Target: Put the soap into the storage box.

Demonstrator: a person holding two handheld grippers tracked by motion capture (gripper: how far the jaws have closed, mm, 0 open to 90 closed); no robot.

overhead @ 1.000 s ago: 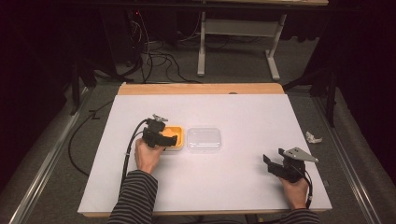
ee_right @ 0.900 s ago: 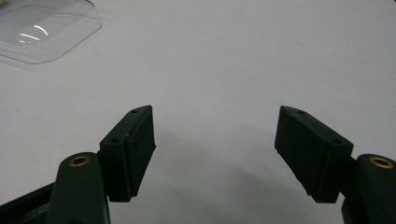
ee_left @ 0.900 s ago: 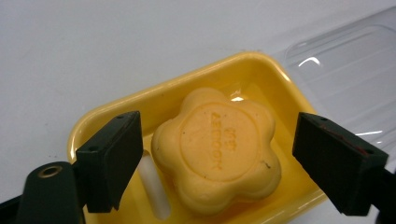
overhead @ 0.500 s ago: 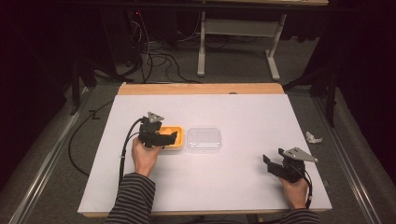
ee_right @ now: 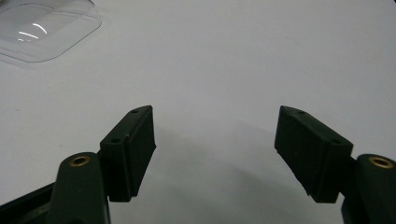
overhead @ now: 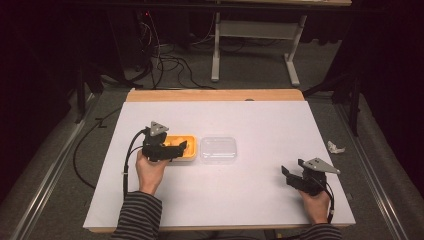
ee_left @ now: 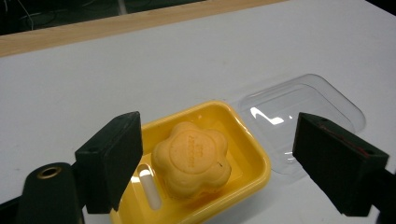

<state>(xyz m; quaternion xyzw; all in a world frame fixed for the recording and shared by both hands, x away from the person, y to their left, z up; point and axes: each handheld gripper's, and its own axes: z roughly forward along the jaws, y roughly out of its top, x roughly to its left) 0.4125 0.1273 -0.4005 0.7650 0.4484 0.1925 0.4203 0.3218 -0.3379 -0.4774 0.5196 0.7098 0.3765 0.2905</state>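
Hovering wide open over yellow tray [ee_left: 243, 140], left tool [ee_left: 219, 161] straddles flower-shaped cake [ee_left: 192, 158], right tool [ee_right: 215, 149] open, empty.

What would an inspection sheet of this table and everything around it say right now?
Surface: white tabletop, wooden far edge.
Job's things: yellow plastic tray holding an orange flower-shaped cake; clear plastic lid lying beside the tray.
Clutter: crumpled white scrap off the table's right edge.
Grippers: left gripper open over the tray; right gripper open, nothing between its jaws.
Cables: black cable trailing from the left gripper.
Surroundings: dark room, grey table frame behind.
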